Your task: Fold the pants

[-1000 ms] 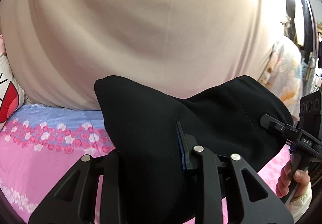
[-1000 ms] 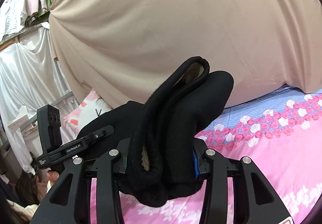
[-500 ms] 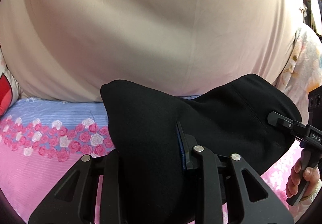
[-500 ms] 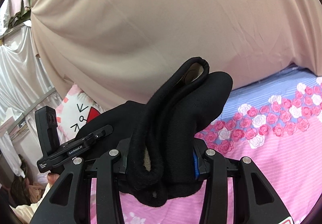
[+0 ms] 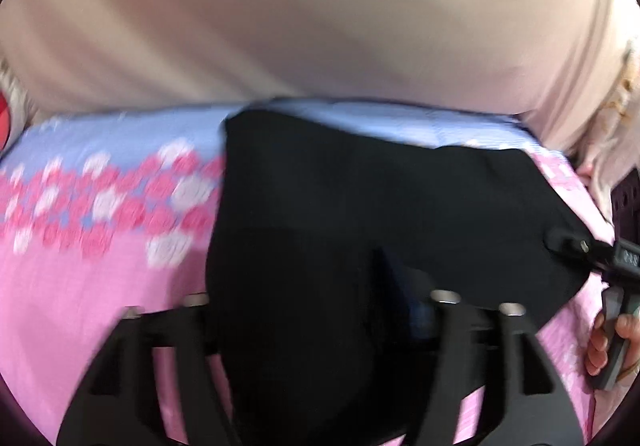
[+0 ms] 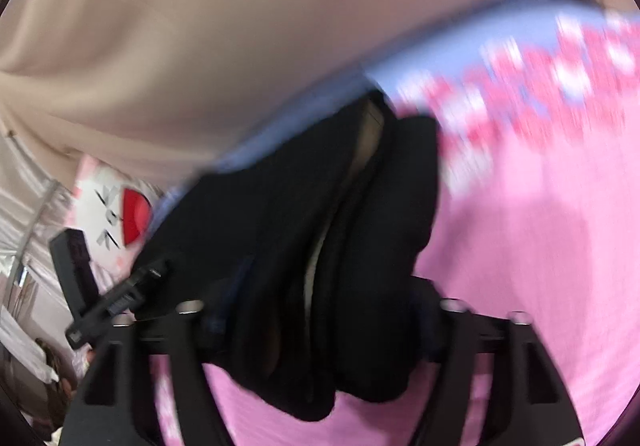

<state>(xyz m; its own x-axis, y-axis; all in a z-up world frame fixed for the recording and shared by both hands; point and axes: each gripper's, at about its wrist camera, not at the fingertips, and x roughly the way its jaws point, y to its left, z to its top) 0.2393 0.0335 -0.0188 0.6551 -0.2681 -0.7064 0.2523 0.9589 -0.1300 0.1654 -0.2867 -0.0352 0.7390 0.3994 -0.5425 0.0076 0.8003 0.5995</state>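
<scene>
Left gripper point(image 5: 316, 306): lower middle of its view; fingers spreading apart, black pants point(image 5: 360, 205) still lying between them.
Pants: draped from the left fingers rightward to the right gripper's tip point(image 5: 560, 242), over the pink floral bed point(image 5: 80, 286).
Right gripper point(image 6: 320, 314): fingers spreading, thick folded bundle of pants point(image 6: 360, 246) between them, hanging onto the bed point(image 6: 540, 226).

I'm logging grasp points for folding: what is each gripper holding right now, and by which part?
Both jaws are opening, the black pants between them: left gripper at a flat edge, right gripper around the bunched thick end. Firm grip cannot be told.
</scene>
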